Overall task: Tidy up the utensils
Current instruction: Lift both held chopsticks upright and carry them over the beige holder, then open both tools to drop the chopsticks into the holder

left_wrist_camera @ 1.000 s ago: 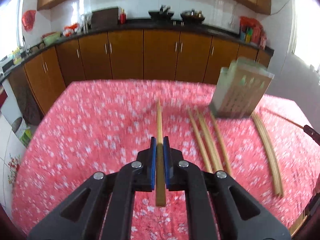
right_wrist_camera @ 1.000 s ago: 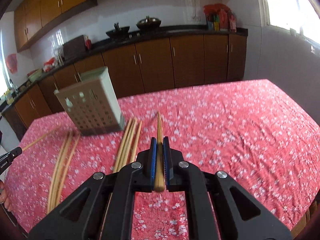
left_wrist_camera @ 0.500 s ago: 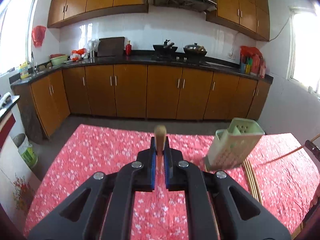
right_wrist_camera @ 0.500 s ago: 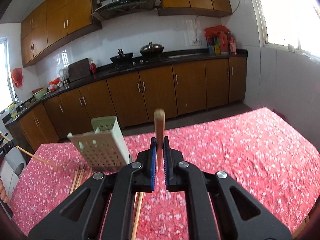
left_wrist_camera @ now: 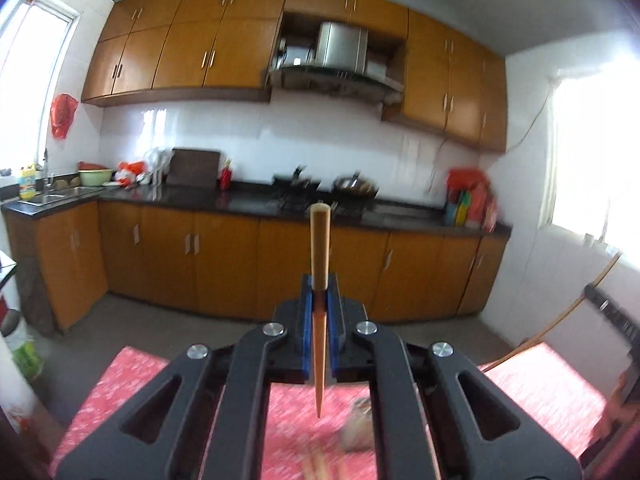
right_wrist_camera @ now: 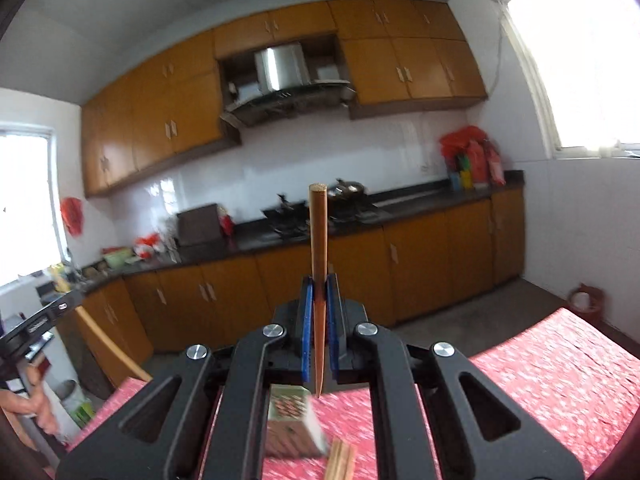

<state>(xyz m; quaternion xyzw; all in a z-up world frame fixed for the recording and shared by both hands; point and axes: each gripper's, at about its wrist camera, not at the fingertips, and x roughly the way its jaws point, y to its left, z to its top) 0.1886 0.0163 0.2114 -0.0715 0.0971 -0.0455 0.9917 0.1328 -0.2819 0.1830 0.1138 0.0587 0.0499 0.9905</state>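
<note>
- Left wrist view: the left gripper (left_wrist_camera: 320,312) has its blue pads closed tight on a wooden chopstick (left_wrist_camera: 320,256), which runs between them, its blunt end sticking up ahead of the fingertips and its thin tip pointing back under the claw.
- Below the claw lies the red flowered tablecloth (left_wrist_camera: 132,380); a blurred pale holder (left_wrist_camera: 358,426) sits just under and right of the pads, with more chopstick ends (left_wrist_camera: 318,466) at the bottom edge.
- Far right of the claw, the other gripper's black body shows with its stick (left_wrist_camera: 576,312) slanting up.
- Right wrist view: the right gripper (right_wrist_camera: 319,308) is likewise clamped on a second chopstick (right_wrist_camera: 318,236), blunt end up ahead of the pads.
- Under the claw, the perforated utensil holder (right_wrist_camera: 294,420) stands tilted on the red cloth, with a bundle of chopsticks (right_wrist_camera: 340,460) just right of it.
- Far left, a hand (right_wrist_camera: 28,404) grips the other tool.
</note>
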